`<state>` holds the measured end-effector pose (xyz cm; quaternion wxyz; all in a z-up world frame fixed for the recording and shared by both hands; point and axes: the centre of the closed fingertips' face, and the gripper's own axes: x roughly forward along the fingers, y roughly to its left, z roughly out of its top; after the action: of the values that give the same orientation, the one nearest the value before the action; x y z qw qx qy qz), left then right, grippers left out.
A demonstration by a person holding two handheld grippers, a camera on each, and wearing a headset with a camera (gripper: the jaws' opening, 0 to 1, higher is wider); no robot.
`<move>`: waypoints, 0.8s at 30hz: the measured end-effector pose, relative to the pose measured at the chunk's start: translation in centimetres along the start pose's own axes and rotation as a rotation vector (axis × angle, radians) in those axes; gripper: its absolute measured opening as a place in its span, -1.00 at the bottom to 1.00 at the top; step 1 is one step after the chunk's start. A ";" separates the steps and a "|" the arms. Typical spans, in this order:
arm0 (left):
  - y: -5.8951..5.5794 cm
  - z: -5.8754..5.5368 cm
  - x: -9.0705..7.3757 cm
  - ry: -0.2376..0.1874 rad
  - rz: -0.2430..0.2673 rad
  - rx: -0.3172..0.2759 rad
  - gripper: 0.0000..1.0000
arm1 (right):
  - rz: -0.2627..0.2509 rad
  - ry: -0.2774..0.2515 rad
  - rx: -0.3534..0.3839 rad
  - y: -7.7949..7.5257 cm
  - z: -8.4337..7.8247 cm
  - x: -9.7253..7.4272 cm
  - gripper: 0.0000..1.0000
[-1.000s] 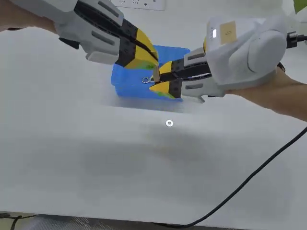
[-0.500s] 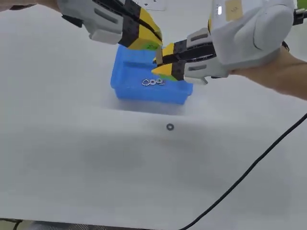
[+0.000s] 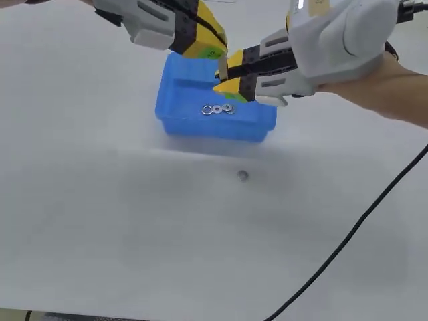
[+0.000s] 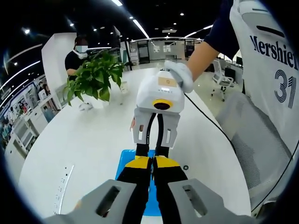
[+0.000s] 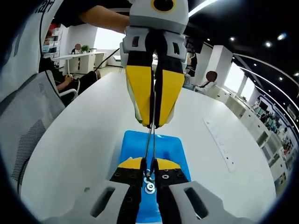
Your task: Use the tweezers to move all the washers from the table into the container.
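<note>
1. While left gripper (image 3: 212,48) and right gripper (image 3: 224,75) clench tweezers (image 5: 150,140) above the container (image 3: 200,127), three washers (image 3: 219,109) lie inside; one washer (image 3: 242,175) rests on the table (image 3: 100,221)
2. Light, thin, likely slippery: pinch across its ring edge

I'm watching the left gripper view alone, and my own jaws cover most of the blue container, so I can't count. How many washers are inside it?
Observer: Three washers. The head view shows them side by side in the container, along the wall nearest the person.
Operator: And where do the tweezers run? My jaws hide them too.
Observer: In the right gripper view the tweezers are clamped in the left gripper. They reach down between the jaws of the right gripper, and their tips end close to those washers.
</note>
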<state>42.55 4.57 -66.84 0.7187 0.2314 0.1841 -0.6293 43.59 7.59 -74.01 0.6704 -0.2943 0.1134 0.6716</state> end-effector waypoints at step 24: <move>0.5 -3.7 2.1 0.037 -0.029 -0.049 -0.89 | 0.031 0.026 0.066 0.2 -3.4 3.0 -0.80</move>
<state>43.43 4.98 -70.98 0.7113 0.2228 0.2162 -0.6306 44.44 8.18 -78.46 0.6679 -0.2788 0.1488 0.6738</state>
